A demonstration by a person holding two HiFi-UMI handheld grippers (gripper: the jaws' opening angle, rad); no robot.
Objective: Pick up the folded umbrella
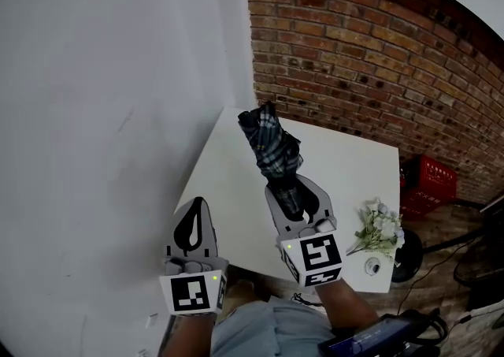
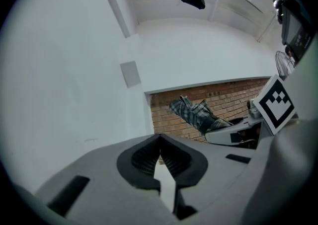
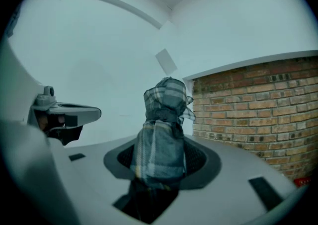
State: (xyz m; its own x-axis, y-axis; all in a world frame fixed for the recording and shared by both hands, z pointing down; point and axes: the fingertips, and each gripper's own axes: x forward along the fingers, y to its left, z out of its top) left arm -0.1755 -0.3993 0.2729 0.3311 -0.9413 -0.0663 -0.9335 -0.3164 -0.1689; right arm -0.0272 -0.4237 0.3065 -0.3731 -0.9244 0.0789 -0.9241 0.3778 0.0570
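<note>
Holding the folded umbrella (image 1: 270, 143) in my right tongs (image 1: 293, 190), clamped around the lower end of the plaid bundle, with the rest sticking out past the tips. Looks to me like it's up off the white bench (image 1: 346, 166) already. Left tongs (image 1: 197, 210) are pinched together with nothing in them, off to the side. Tip for this bit: grip firm but even, since the fabric is squishy and could slide. Lift smoothly and steer clear of the flowers (image 1: 382, 225) near the bench's right edge.
</note>
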